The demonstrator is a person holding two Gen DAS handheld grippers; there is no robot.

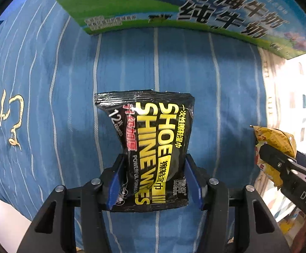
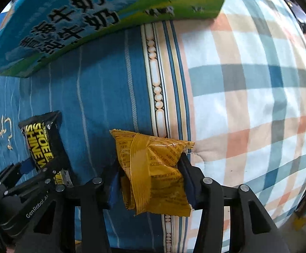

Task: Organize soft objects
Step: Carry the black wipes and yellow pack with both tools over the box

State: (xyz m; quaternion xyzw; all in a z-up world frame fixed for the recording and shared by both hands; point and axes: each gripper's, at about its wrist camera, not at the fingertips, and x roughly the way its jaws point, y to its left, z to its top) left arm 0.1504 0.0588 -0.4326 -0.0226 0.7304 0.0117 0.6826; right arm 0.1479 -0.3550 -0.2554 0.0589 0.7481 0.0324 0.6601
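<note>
We log the black shoe shine wipes pack [image 1: 153, 147] clamped between the blue pads of the left gripper [image 1: 154, 181], held above the blue striped bedding [image 1: 216, 84]. The yellow snack packet [image 2: 153, 168], creased and crumpled, is pinched in the right gripper [image 2: 150, 181], over the seam where the blue fabric meets the plaid quilt [image 2: 247, 84]. The two grippers sit side by side. A milk carton box [image 1: 216, 6] lies beyond both.
</note>
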